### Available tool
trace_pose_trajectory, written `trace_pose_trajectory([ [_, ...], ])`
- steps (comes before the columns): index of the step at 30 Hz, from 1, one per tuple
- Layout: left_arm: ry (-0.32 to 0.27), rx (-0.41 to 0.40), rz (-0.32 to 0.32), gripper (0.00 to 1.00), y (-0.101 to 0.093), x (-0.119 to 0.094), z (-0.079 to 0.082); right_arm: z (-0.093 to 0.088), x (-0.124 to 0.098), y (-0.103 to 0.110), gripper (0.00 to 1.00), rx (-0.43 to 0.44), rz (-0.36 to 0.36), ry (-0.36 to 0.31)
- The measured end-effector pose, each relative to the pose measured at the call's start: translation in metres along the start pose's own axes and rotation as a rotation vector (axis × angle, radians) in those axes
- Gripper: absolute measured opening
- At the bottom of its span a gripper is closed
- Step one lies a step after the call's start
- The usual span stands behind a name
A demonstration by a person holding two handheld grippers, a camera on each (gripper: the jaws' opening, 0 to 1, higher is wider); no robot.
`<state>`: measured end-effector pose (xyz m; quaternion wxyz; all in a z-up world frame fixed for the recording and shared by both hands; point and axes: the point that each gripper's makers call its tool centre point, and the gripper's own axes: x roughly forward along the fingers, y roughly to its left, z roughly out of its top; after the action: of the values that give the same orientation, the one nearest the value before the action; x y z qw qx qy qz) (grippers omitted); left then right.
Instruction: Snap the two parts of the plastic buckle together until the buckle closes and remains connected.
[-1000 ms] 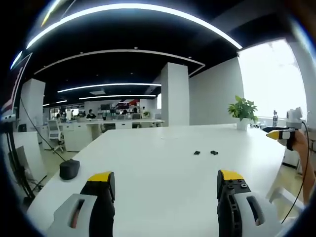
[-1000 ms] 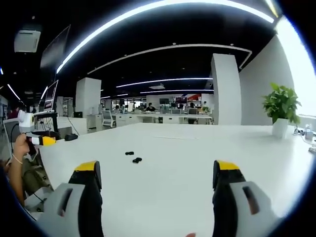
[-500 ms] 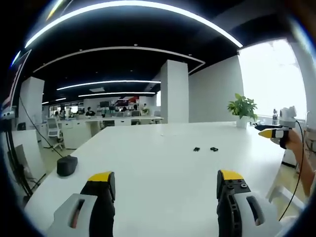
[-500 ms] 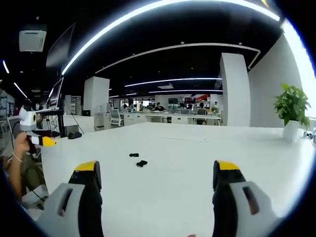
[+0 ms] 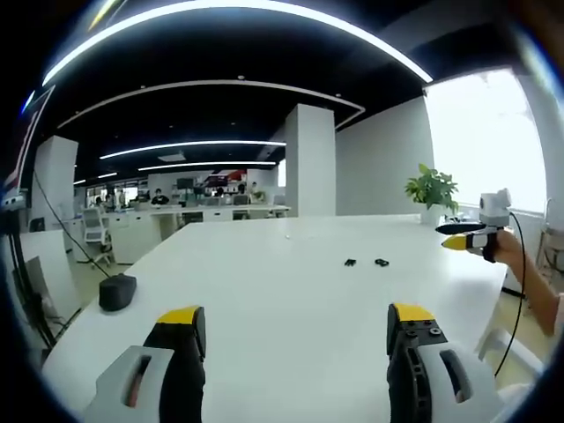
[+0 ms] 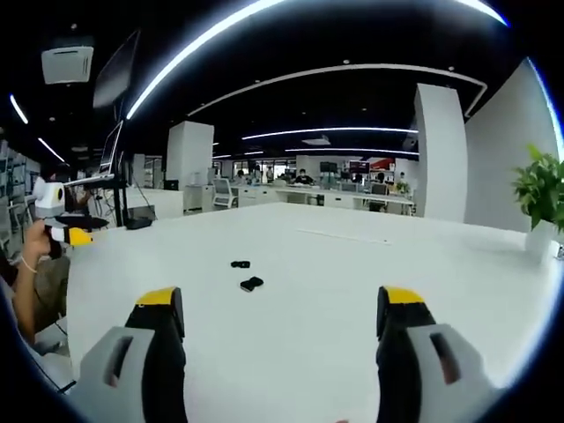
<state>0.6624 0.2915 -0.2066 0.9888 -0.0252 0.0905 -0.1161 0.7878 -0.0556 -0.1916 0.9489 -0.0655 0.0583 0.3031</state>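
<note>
The left gripper (image 5: pixel 295 330) hangs released over the near edge of the white desk (image 5: pixel 264 291), jaws spread wide with nothing between them. Over the last second its view has barely altered, so this hand is more or less waiting. Off to its left on the desk sits a dark mouse-like object (image 5: pixel 117 292). Further along, out in the middle of the desk, lie the two buckle parts (image 5: pixel 366 263), small and black, close together but apart, not joined. Beyond them a potted plant (image 5: pixel 432 192) stands by the window.

The right gripper (image 6: pixel 273 330) is likewise slack and holding nothing, but it is the one on the move: in the left gripper view it has come in over the desk's right edge, and in its own view the two parts look larger and nearer than a second ago. I'd say the person is just beginning the approach, right hand leading. Nothing is grasped yet, so the snapping itself has not started.
</note>
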Motion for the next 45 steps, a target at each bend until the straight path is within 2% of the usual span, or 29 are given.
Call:
trace_pose_trajectory([
  [5, 0.002, 0.006, -0.009, 0.86, -0.002, 0.001, 0.000, -0.006, 0.010, -0.002, 0.89, 0.001, 0.017, 0.034],
  [12, 0.000, 0.008, -0.020, 0.86, -0.006, 0.003, 0.001, -0.010, 0.024, -0.012, 0.85, 0.039, 0.034, 0.048],
  [19, 0.000, 0.008, -0.022, 0.86, -0.006, 0.003, 0.001, -0.011, 0.033, -0.015, 0.82, 0.013, 0.040, 0.056],
  [23, -0.001, 0.009, -0.023, 0.86, -0.006, 0.003, 0.002, -0.019, 0.044, -0.024, 0.81, -0.014, 0.031, 0.102],
  [27, -0.004, 0.004, -0.014, 0.86, -0.003, 0.002, 0.003, -0.022, 0.051, -0.029, 0.79, -0.024, 0.031, 0.116],
  [35, -0.003, 0.001, -0.011, 0.86, -0.001, 0.003, 0.002, -0.020, 0.063, -0.026, 0.76, -0.033, 0.051, 0.110],
  [39, -0.003, 0.002, -0.013, 0.86, -0.001, 0.004, 0.002, -0.018, 0.069, -0.024, 0.76, -0.074, 0.063, 0.118],
  [45, 0.000, 0.003, -0.016, 0.86, -0.002, 0.005, 0.001, -0.020, 0.078, -0.016, 0.73, -0.086, 0.107, 0.121],
])
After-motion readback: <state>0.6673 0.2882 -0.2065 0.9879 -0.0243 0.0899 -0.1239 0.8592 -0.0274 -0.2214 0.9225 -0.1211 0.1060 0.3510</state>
